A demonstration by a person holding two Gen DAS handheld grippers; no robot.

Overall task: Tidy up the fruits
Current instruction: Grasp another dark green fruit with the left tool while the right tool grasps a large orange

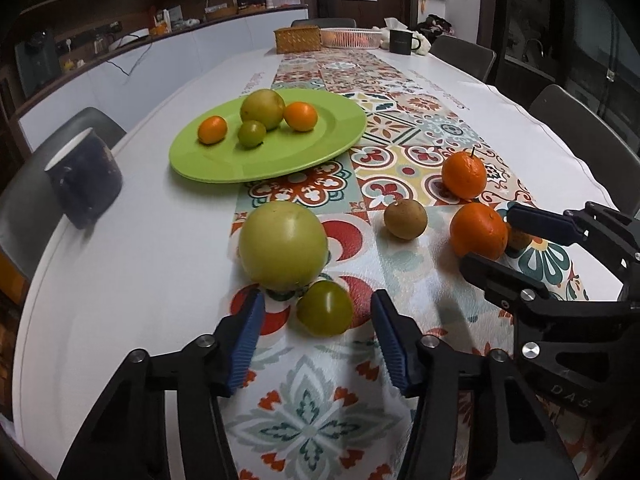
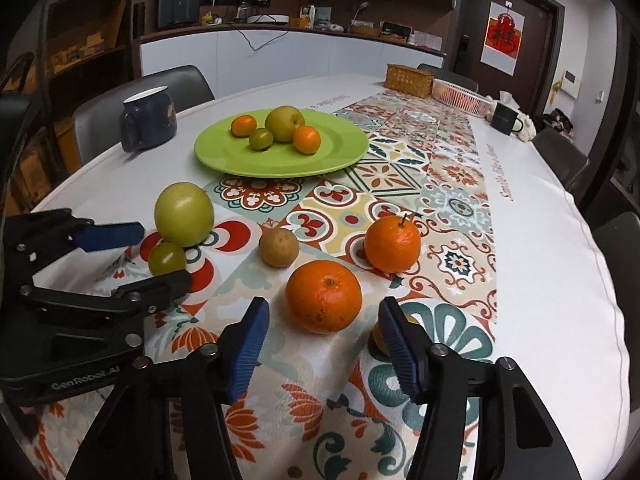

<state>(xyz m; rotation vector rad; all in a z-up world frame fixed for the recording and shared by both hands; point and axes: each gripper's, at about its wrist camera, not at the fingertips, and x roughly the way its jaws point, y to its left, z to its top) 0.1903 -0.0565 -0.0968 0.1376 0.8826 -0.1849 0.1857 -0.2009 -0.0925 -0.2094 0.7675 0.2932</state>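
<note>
left wrist view: left tool (image 1: 318, 326) released, pads either side of the small round green fruit (image 1: 324, 308) but clear of it, large pale green fruit (image 1: 283, 246) touching at 11 o'clock; round green plastic plate (image 1: 224, 164) beyond on the counter (image 1: 132, 272).

right wrist view: right tool (image 2: 325, 330) released, straddling the large round orange (image 2: 323, 297) without contact; plate at 11 o'clock. reach step judged; next, clench, lift, carry to plate.
</note>
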